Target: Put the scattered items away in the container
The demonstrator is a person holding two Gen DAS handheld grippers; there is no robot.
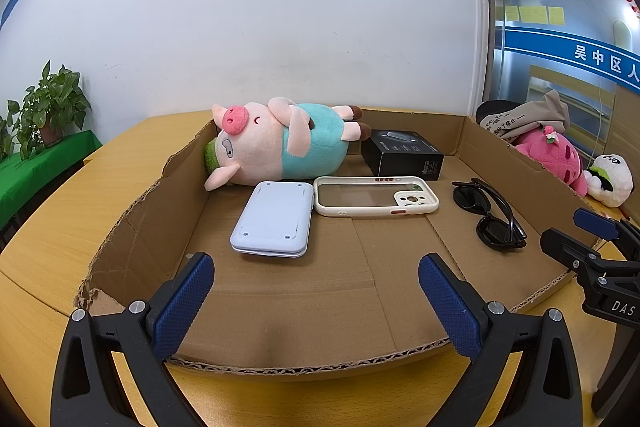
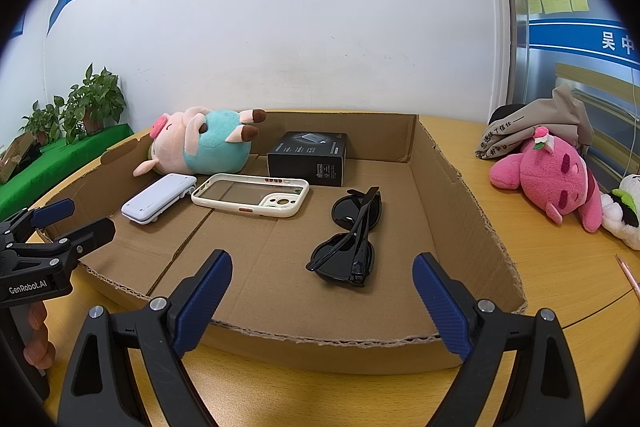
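A shallow cardboard box (image 1: 132,231) (image 2: 460,211) lies on the wooden table. Inside it are a pig plush (image 1: 272,143) (image 2: 200,143), a black carton (image 1: 404,155) (image 2: 308,157), a white phone case (image 1: 376,197) (image 2: 252,199), a pale blue folded device (image 1: 274,219) (image 2: 158,199) and black sunglasses (image 1: 492,215) (image 2: 352,235). My left gripper (image 1: 316,303) is open and empty at the box's near edge; it also shows in the right wrist view (image 2: 72,219). My right gripper (image 2: 322,303) is open and empty just before the near edge, behind the sunglasses; it also shows in the left wrist view (image 1: 580,231).
Outside the box on the right lie a pink plush (image 2: 552,175) (image 1: 556,155), a white panda-like plush (image 2: 624,211) (image 1: 608,179) and a beige cloth bag (image 2: 540,127). Potted plants (image 1: 56,107) stand on a green-covered surface at far left. A white wall is behind.
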